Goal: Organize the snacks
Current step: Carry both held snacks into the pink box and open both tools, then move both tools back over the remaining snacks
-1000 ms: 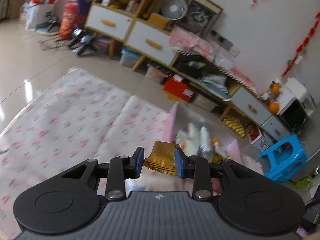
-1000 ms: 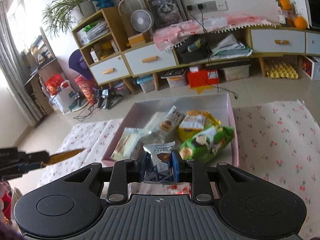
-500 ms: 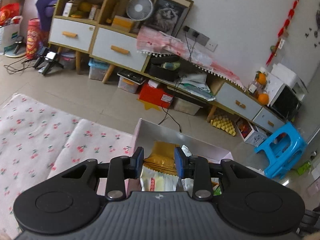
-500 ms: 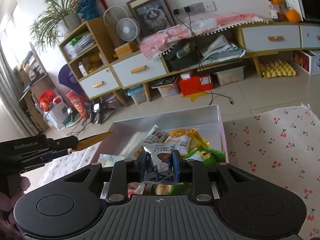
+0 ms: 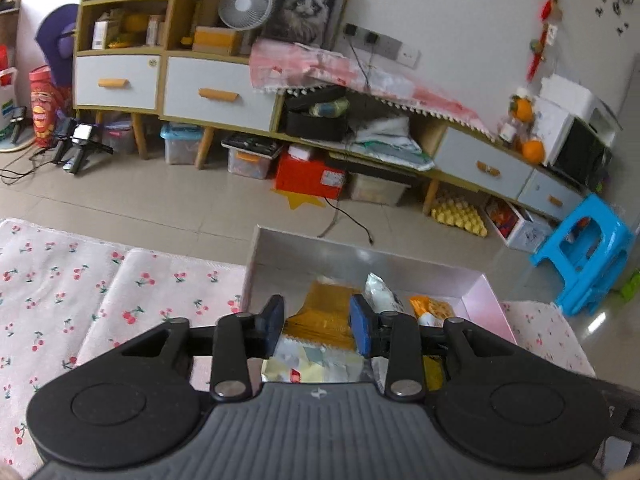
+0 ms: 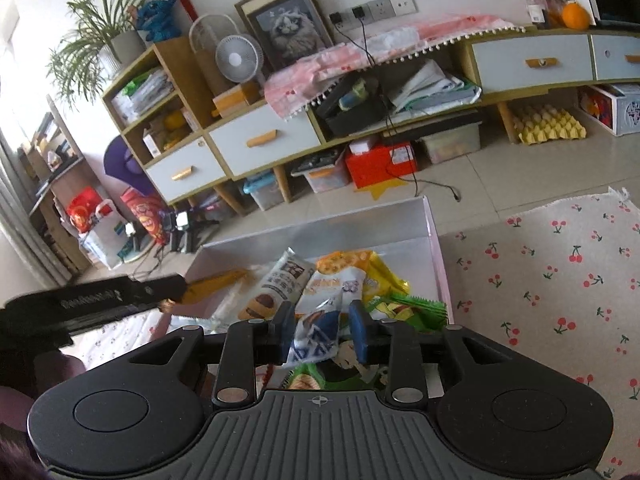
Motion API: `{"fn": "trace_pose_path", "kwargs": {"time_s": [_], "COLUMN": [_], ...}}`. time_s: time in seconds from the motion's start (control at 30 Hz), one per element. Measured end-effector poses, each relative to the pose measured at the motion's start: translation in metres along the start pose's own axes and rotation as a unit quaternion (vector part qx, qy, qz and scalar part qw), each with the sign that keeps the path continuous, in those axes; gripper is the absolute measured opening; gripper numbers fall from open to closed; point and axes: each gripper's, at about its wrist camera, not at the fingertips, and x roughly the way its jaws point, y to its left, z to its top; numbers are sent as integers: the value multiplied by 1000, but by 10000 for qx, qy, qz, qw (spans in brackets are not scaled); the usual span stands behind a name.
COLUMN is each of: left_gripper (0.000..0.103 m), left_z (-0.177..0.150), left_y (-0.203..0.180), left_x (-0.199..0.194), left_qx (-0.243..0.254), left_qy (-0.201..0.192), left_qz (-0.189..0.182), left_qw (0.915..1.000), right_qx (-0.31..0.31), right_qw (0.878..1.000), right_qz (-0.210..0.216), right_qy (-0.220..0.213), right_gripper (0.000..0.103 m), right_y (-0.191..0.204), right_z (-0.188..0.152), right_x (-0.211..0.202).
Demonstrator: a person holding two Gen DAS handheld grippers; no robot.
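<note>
While both grippers hang over the shallow pink cardboard box (image 6: 438, 248), their jaws are opening. The left gripper (image 5: 316, 320) has the flat gold foil packet (image 5: 324, 308) loose between its pads, long axis pointing away toward the box's far wall. The right gripper (image 6: 320, 330) is letting go of a small blue-and-white snack pouch (image 6: 316, 334), standing roughly upright, top tilted away. Looks like most snacks are already piled in the box, so I'd say these two drops are near the end. Nothing else is visible on the cherry-print cloth (image 6: 560, 280).

box (image 6: 434, 232): open above | far end by back wall free | near end blocked: snack packets (image 6: 344, 280)
</note>
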Motion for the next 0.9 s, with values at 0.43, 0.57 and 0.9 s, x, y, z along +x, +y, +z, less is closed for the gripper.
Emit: {"fn": "trace_pose_path", "kwargs": {"time_s": [0.43,0.57,0.9], "left_gripper": [88,96,102], "left_z": [2,-2,-20], "left_y": [-6,-6,-10], "left_x": [-28,-43,-75], "left_qx": [244,197,428], "left_qy": [-111,-121,-88], "left_qz": [240,248,454], "left_qw": [9994,9994,9980], "right_qx": [-140,-338,-603], "right_qw": [9998,9991,9967], "right_qz": [-87,-194,-493], "right_qy": [-83,-161,-225], "right_gripper": [72,82,91], "right_y": [9,16,17], "right_z": [12,14,1], "right_x": [-36,-56,-101]}}
